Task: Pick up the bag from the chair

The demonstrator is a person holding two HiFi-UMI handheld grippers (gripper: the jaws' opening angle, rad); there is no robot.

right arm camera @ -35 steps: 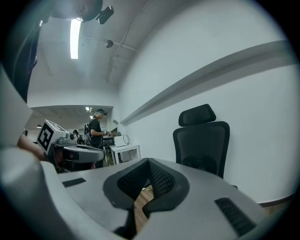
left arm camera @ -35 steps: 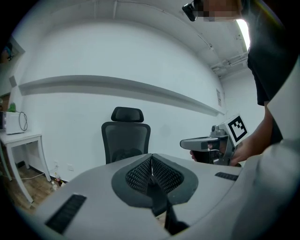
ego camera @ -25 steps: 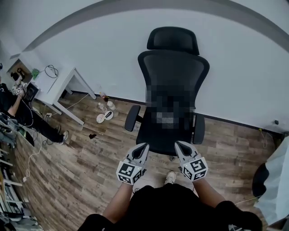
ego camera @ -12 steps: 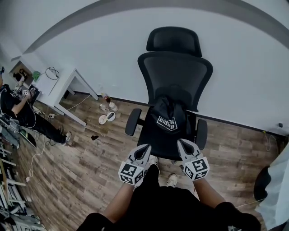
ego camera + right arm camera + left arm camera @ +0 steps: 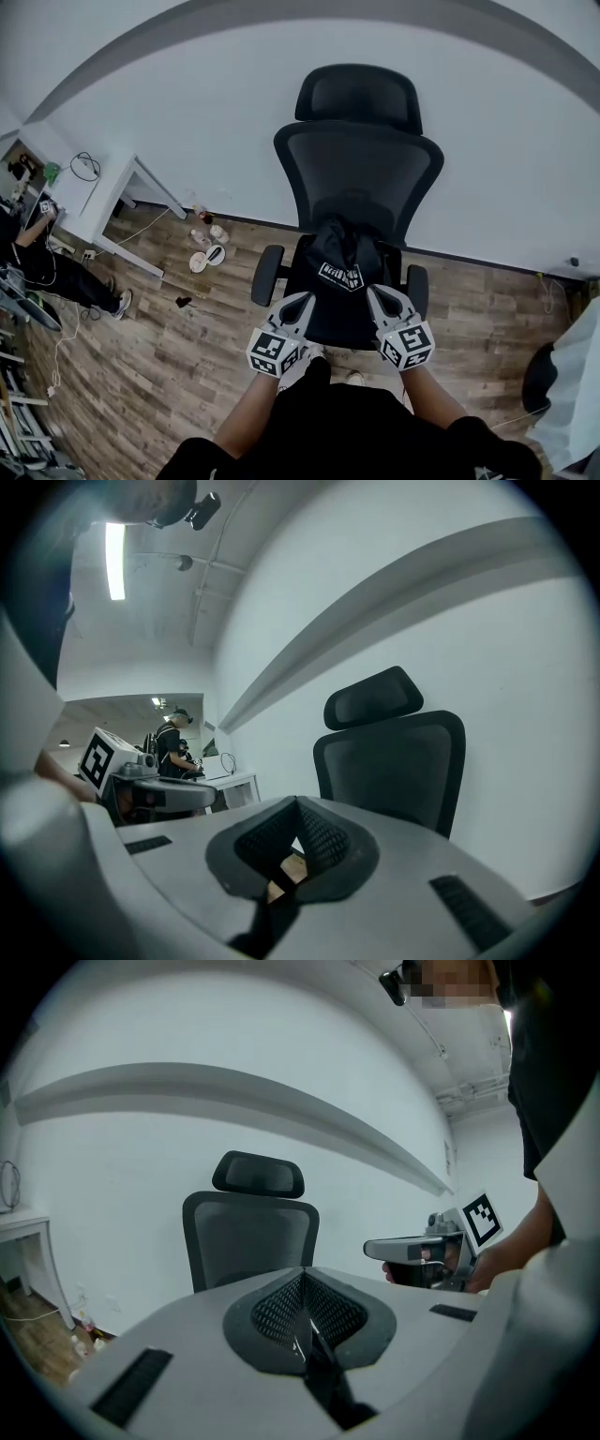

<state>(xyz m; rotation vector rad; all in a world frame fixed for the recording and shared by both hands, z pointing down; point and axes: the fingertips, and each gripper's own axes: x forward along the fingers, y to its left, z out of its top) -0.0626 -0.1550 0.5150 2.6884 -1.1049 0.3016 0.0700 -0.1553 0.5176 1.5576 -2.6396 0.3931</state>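
A black bag (image 5: 339, 255) with a white printed label sits slumped on the seat of a black mesh office chair (image 5: 356, 169), against its backrest. My left gripper (image 5: 298, 302) is shut and empty at the seat's front left edge, short of the bag. At the seat's front right my right gripper (image 5: 377, 295) is likewise shut and empty. In the left gripper view the closed left gripper (image 5: 305, 1274) points at the chair (image 5: 248, 1241). The right gripper (image 5: 298, 803) faces the chair (image 5: 394, 761) too. The jaws hide the bag in both gripper views.
A white desk (image 5: 98, 183) stands at the left by the wall. Small bottles and a plate (image 5: 206, 248) lie on the wooden floor left of the chair. A person (image 5: 47, 272) is at the far left. The white wall is right behind the chair.
Both grippers have moved forward from in front of the chair to the seat's front edge, closer to the bag. Both stayed shut.
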